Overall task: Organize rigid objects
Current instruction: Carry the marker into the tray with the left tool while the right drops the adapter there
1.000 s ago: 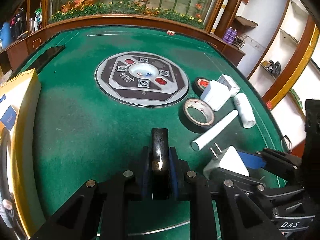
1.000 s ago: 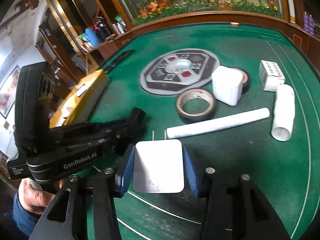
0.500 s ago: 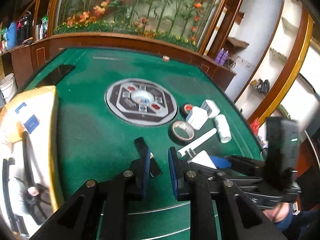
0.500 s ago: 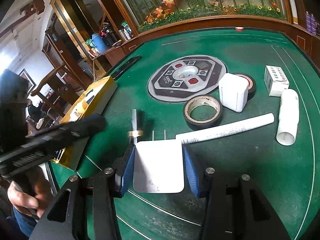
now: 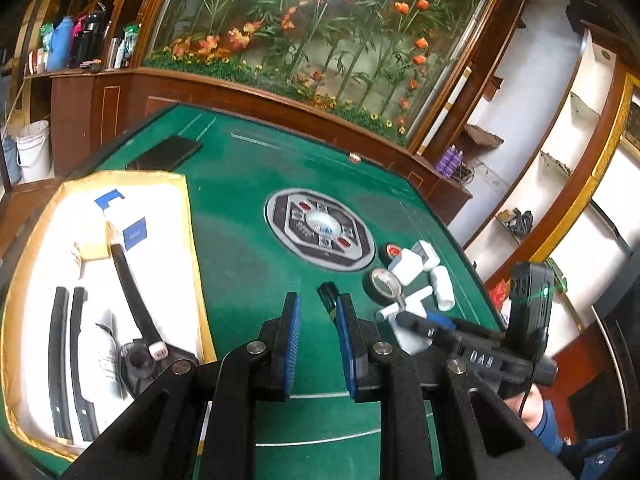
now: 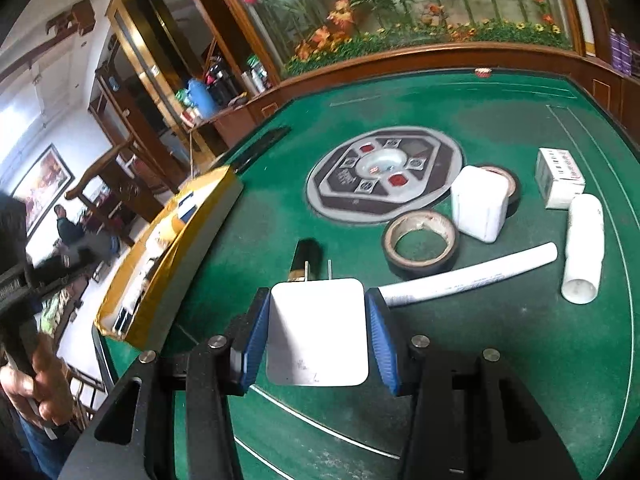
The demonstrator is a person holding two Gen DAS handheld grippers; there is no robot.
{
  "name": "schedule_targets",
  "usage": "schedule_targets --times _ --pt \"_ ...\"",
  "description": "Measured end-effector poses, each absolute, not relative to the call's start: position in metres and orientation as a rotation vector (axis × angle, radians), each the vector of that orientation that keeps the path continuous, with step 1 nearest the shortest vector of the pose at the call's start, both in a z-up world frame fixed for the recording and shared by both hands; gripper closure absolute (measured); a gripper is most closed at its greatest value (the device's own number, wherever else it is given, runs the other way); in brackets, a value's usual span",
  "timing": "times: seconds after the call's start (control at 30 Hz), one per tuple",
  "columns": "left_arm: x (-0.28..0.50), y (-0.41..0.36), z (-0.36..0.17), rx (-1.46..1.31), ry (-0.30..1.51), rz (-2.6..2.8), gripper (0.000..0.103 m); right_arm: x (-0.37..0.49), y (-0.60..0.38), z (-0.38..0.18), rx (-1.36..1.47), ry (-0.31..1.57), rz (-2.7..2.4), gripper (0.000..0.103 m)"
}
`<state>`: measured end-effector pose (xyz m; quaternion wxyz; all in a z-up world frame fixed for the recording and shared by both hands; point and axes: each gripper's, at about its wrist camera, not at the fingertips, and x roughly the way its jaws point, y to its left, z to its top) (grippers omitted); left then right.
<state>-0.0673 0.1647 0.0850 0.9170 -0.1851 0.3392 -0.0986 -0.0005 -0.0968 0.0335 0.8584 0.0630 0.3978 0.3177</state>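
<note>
A short black bar with a gold band (image 6: 306,254) lies on the green felt just past the adapter's prongs, and shows in the left wrist view (image 5: 327,295) beyond my fingertips. My left gripper (image 5: 318,299) hovers above and behind it, jaws narrowly together with nothing between the blue pads. My right gripper (image 6: 317,296) is shut on a white plug adapter (image 6: 318,336), prongs pointing forward, low over the felt. The left wrist view shows that right gripper (image 5: 416,322) with the adapter (image 5: 408,340) to my right.
An open yellow-edged box (image 5: 188,240) at the left holds black strips, a white bottle and other parts. Ahead on the right lie a tape roll (image 6: 420,244), a thin white tube (image 6: 472,274), a white cylinder (image 6: 582,248), a white block (image 6: 482,208) and a small carton (image 6: 560,178). A round console (image 6: 384,172) sits mid-table.
My left gripper has lifted and drawn back to the left, leaving the black bar lying on the felt; the yellow box has come into full view. The right gripper has stayed put with the adapter.
</note>
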Motion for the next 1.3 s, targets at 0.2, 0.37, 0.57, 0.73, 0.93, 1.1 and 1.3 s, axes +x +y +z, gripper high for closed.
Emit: schedule_targets --times 0.2,0.37,0.57,0.73,0.93,1.1,1.3 --pt "-0.059 0.146 0.07 -0.36 0.748 -0.237 0.084 0.008 -0.105 0.026 0.176 0.865 0.643 0.057" --pt "-0.014 0.122 0.038 -0.443 0.883 -0.3 0.05 0.009 -0.108 0.025 0.163 0.854 0.624 0.057" --pt "0.021 0.09 0.019 -0.407 0.97 -0.281 0.043 0.012 -0.125 0.027 0.201 0.832 0.559 0.057" --pt "0.04 0.073 0.008 -0.269 0.979 -0.183 0.083 0.014 -0.127 0.027 0.243 0.853 0.593 0.057" --pt "0.021 0.086 0.011 -0.298 0.942 -0.228 0.084 0.011 -0.127 0.029 0.251 0.848 0.607 0.057" --pt "-0.003 0.103 0.03 -0.338 0.88 -0.239 0.084 0.01 -0.124 0.031 0.248 0.839 0.619 0.057" --pt "-0.042 0.142 0.068 -0.377 0.763 -0.211 0.083 0.005 -0.113 0.036 0.216 0.802 0.634 0.057"
